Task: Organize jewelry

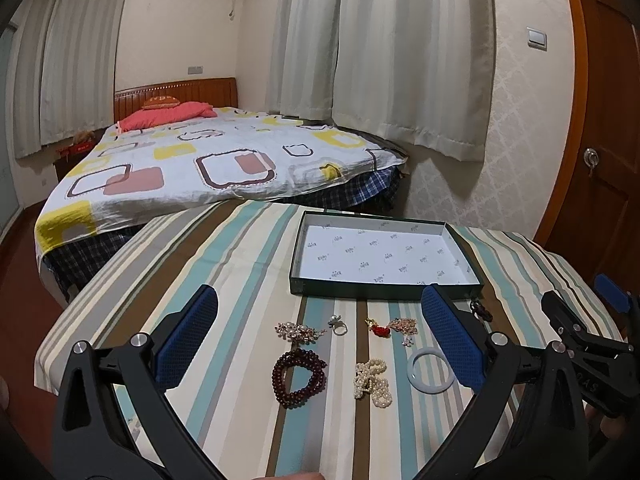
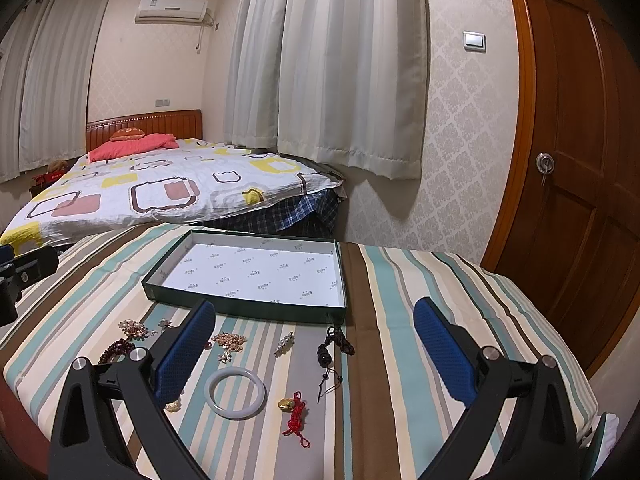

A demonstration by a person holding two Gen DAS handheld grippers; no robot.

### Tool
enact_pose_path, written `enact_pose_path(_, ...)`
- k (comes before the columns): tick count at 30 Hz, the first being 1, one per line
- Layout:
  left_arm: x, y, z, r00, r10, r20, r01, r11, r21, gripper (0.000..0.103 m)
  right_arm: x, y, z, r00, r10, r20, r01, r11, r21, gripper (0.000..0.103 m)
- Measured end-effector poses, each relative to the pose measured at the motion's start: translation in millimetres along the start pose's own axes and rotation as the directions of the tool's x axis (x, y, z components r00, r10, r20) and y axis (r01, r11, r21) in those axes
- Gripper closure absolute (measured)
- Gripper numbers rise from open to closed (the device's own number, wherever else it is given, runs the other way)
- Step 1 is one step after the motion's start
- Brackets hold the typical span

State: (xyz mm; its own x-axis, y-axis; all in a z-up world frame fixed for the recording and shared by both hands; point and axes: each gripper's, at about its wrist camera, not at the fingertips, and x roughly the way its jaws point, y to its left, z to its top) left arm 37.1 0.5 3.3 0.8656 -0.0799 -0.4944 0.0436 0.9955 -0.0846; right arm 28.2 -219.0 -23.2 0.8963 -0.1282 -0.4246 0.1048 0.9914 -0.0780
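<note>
A shallow dark green box (image 1: 384, 290) (image 2: 240, 307) with a white printed lining stands on the striped cloth. Before it lie jewelry pieces: a dark red bead bracelet (image 1: 299, 376), a pearl strand (image 1: 373, 377), a pale jade bangle (image 1: 431, 371) (image 2: 235, 393), a ring (image 1: 338, 325), rhinestone brooches (image 1: 298, 332) (image 2: 229, 342), a red knot charm with a gold piece (image 2: 295, 412), a black bead tassel (image 2: 334, 350). My left gripper (image 1: 320, 332) is open above the pieces, holding nothing. My right gripper (image 2: 316, 340) is open above the bangle and charms, holding nothing.
The striped cloth covers a table (image 2: 420, 320) that drops off at the left and right edges. A bed (image 1: 208, 164) stands beyond it. Curtains (image 2: 332, 64) hang at the back and a wooden door (image 2: 580, 160) is at the right.
</note>
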Motion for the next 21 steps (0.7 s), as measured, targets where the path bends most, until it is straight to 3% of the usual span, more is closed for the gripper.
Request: enact_pose_path(21,6.9,0.7,-3.6,1.0,0.002,-0.027,-0.002,1.0,-0.012,0.004,3.9,-5.9,-5.0,1.0,0.006,-0.008,-0.006,1.0,0.02,0.006)
